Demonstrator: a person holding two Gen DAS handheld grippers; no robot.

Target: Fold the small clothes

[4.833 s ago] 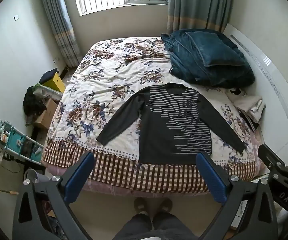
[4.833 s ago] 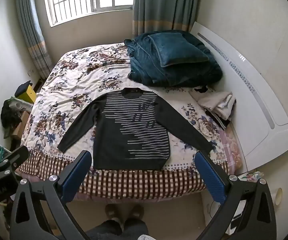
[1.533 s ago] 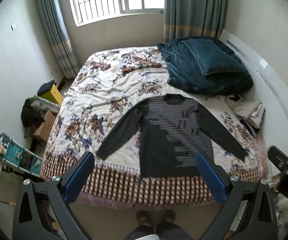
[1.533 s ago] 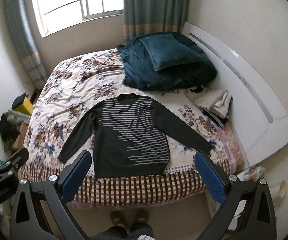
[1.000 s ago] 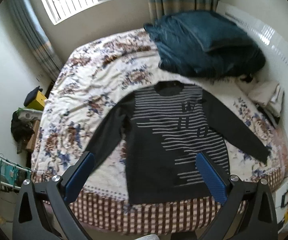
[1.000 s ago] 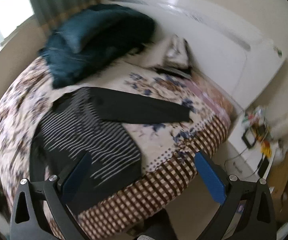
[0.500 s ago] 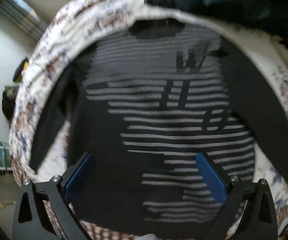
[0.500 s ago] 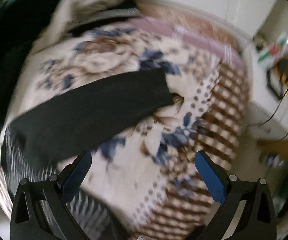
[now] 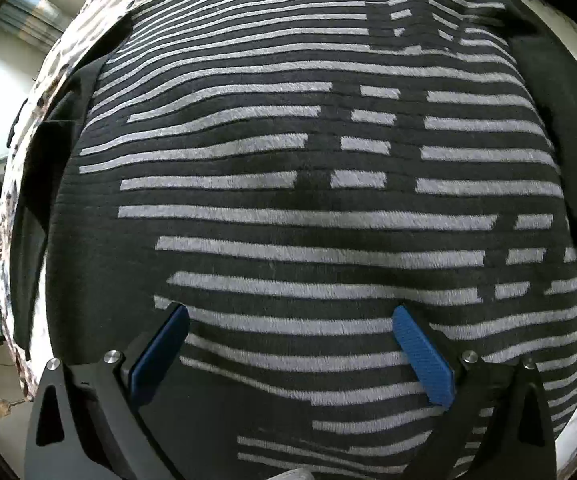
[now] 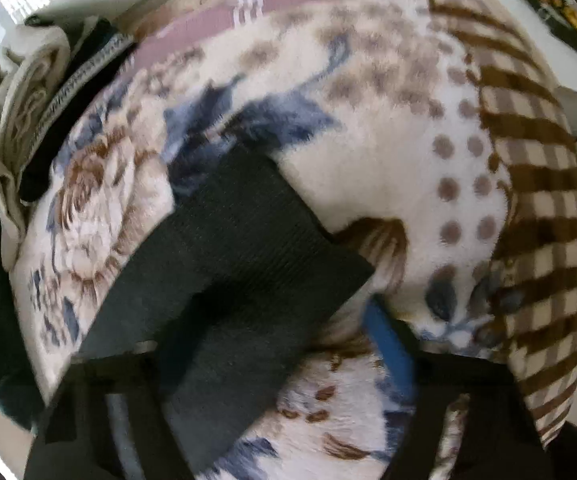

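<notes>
Item 1, sweater [image 9: 288, 208]: dark knit with pale grey broken stripes, spread flat on the bed. In the left wrist view its body fills the frame, neckband at 12 o'clock, one sleeve running down the 9 o'clock side.

Item 2, left gripper [image 9: 288, 344]: pointed steeply down over the sweater's lower front. Jaws released and spread wide, blue pads at 7 and 5 o'clock. The stripes show uninterrupted between them; nothing is pinched.

Item 3, sleeve cuff [image 10: 248, 248]: the sweater's other sleeve, plain dark ribbed knit, lying on the bedspread. In the right wrist view it runs from 7 o'clock to the centre, its square end near mid-frame.

Item 4, right gripper [image 10: 272, 340]: also aimed steeply downward, over the cuff. Its jaws have just been closing and the sleeve lies between them. Only the blue pad at 5 o'clock is visible, beside the cuff edge; the other is hidden under the cloth. Whether the pads press the fabric cannot be told.

Item 5, floral bedspread [image 10: 388, 152]: cream, with blue and brown flowers and a brown check border at 3 o'clock.

Item 6, folded beige cloth [image 10: 12, 120]: at 10 o'clock, right wrist view.
</notes>
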